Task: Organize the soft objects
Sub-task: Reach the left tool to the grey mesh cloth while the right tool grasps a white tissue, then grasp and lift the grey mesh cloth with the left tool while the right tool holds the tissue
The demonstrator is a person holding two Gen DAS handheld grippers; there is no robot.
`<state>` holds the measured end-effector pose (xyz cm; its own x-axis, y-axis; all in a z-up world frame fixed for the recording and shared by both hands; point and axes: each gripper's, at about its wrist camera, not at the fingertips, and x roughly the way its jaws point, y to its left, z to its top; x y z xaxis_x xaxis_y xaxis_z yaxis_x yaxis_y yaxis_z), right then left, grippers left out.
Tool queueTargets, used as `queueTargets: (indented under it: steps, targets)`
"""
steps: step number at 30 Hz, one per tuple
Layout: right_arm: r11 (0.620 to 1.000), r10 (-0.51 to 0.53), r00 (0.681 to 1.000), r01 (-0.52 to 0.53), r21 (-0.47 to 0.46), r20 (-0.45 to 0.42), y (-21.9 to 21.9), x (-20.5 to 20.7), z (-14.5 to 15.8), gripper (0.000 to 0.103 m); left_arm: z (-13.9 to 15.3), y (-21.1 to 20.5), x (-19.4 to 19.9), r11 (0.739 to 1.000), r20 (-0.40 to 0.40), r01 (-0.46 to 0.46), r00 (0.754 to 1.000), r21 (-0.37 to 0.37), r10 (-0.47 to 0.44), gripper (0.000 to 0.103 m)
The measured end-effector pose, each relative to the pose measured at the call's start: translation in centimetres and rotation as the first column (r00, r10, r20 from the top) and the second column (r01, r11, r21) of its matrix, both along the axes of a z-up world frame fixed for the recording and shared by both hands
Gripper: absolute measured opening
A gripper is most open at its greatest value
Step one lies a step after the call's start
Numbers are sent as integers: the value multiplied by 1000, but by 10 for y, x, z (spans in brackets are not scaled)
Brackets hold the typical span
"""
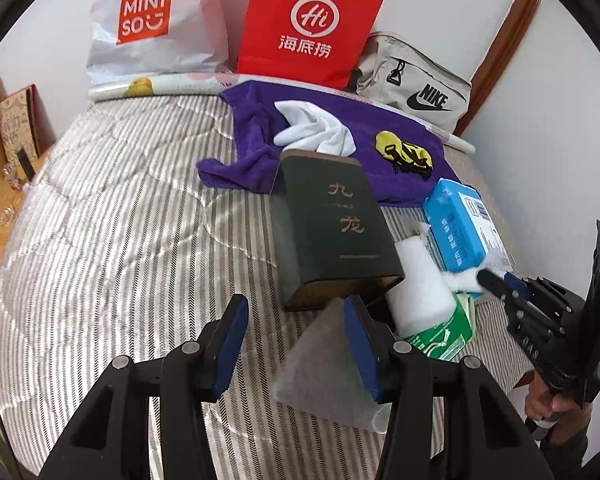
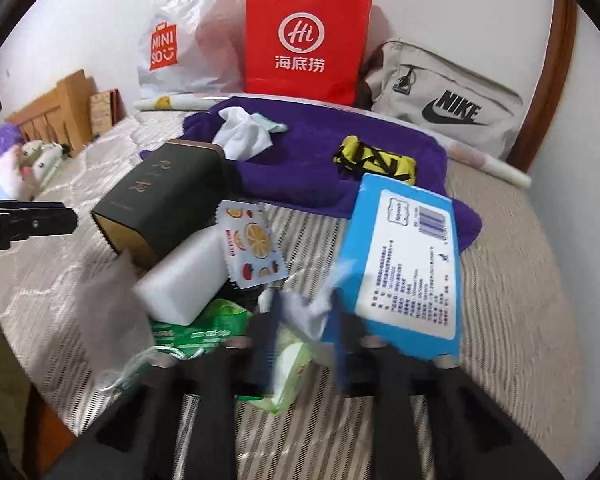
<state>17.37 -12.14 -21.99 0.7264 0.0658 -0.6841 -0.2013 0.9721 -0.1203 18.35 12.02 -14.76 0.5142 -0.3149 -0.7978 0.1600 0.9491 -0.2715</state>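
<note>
On the striped bed, my left gripper (image 1: 298,344) stands open, with a grey foam sheet (image 1: 320,364) lying against its right finger. Just ahead lie a dark green tin (image 1: 332,228) and a white foam block (image 1: 420,292). To the right, my right gripper (image 2: 308,328) is shut on a white tissue (image 2: 304,316) that sticks out of the blue wipes pack (image 2: 408,264). A green tissue pack (image 2: 204,328) lies under it, and a fruit-print sachet (image 2: 252,244) beside it. Farther back, a purple towel (image 1: 252,120) carries a white cloth (image 1: 316,128) and a yellow-black pouch (image 1: 404,156).
A red paper bag (image 1: 308,24), a white Miniso bag (image 1: 148,20) and a beige Nike bag (image 1: 416,84) line the wall at the back. A wooden headboard (image 2: 56,116) and plush toys (image 2: 24,160) sit at the left. Bare striped bedding (image 1: 120,220) spreads left of the tin.
</note>
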Motion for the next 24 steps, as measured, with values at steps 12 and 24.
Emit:
queueTargets:
  steps: [12,24]
  targets:
    - [994,-31,998,24,106,63,-11,-22,37,5,-27,2,-10,997,-36,22,999,-69,-25,51]
    - [993,16,995,-28,117,100,-34,-54,44,4,-50,-36,-23,996,-52,65,996,-66,-69,77]
